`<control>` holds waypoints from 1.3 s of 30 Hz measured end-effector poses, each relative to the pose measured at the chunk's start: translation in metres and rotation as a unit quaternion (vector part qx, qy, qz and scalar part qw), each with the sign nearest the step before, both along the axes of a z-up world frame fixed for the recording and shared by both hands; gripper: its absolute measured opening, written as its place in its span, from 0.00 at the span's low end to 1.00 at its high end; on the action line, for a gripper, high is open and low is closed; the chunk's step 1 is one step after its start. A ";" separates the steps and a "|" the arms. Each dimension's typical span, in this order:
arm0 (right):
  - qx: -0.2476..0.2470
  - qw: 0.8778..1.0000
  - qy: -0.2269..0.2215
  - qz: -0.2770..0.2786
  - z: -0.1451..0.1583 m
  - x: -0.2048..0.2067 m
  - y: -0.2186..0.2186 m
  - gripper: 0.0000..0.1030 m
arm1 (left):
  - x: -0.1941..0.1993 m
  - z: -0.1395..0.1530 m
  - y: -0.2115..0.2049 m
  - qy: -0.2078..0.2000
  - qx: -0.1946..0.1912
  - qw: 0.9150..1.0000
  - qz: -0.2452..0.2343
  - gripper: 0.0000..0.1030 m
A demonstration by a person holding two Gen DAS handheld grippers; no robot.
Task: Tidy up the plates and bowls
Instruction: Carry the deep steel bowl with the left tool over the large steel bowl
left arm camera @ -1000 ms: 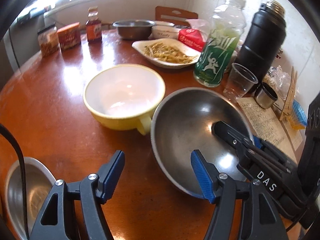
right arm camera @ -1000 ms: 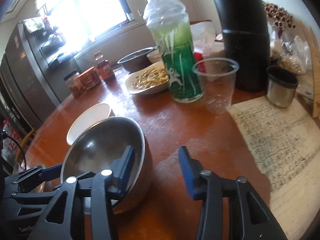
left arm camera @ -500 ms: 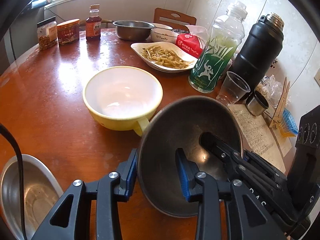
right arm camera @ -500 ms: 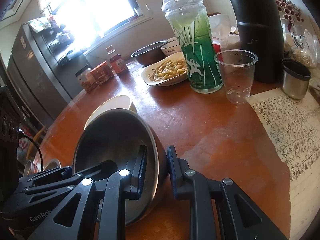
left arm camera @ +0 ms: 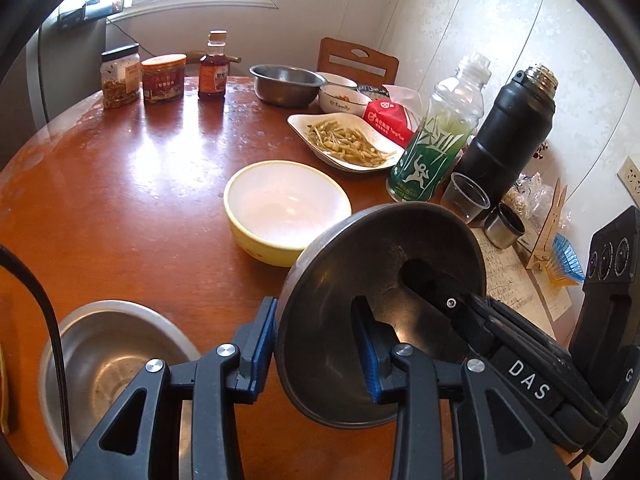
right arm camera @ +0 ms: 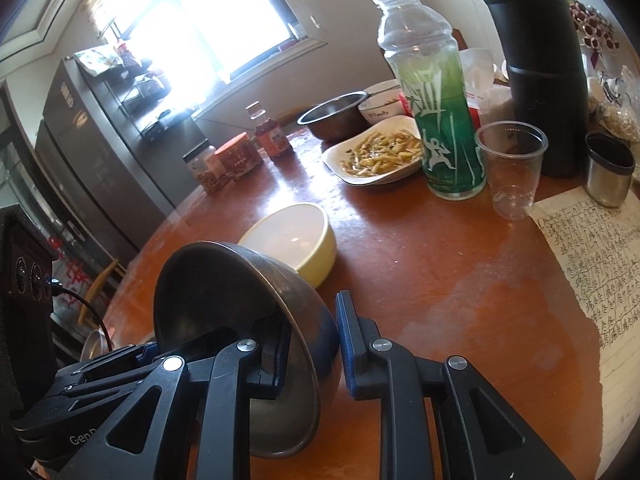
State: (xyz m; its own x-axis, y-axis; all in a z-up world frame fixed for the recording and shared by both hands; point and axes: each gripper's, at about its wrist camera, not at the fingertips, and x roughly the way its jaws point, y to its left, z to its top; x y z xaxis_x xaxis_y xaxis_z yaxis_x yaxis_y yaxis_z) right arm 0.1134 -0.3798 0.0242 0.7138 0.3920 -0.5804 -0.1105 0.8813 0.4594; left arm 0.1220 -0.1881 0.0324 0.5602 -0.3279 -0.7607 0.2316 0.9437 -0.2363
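Steel bowl [left arm camera: 360, 280] tilted, rim pinched by both hand-held grippers.

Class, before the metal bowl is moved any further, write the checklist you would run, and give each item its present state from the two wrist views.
1. Left gripper shut on the rim of the steel bowl: ok.
2. Right gripper shut on the opposite rim: ok.
3. Bowl level: not ok, it is tilted steeply.
4. Bowl lifted off the table: cannot tell; its lower edge is hidden by the grippers.
5. Yellow bowl upright with nothing in it: ok.
6. Second steel bowl at the near left edge, upright and open: ok.
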 end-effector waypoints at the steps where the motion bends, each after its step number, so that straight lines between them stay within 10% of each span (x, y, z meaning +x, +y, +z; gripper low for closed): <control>1: 0.003 1.000 -0.002 0.002 0.002 -0.001 0.003 0.23 | -0.002 0.003 0.004 -0.005 -0.001 1.000 0.002 0.36; 39: -0.013 0.990 0.001 0.142 0.017 -0.046 0.151 0.25 | -0.080 0.024 0.145 -0.038 0.014 0.993 0.106 0.38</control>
State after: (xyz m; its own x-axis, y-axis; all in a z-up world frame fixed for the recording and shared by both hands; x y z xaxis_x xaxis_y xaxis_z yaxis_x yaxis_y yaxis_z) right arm 0.0679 -0.2290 0.0415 0.5765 0.5617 -0.5934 -0.3541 0.8262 0.4381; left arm 0.0418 -0.0427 0.0567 0.6706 -0.1751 -0.7209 0.0421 0.9792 -0.1986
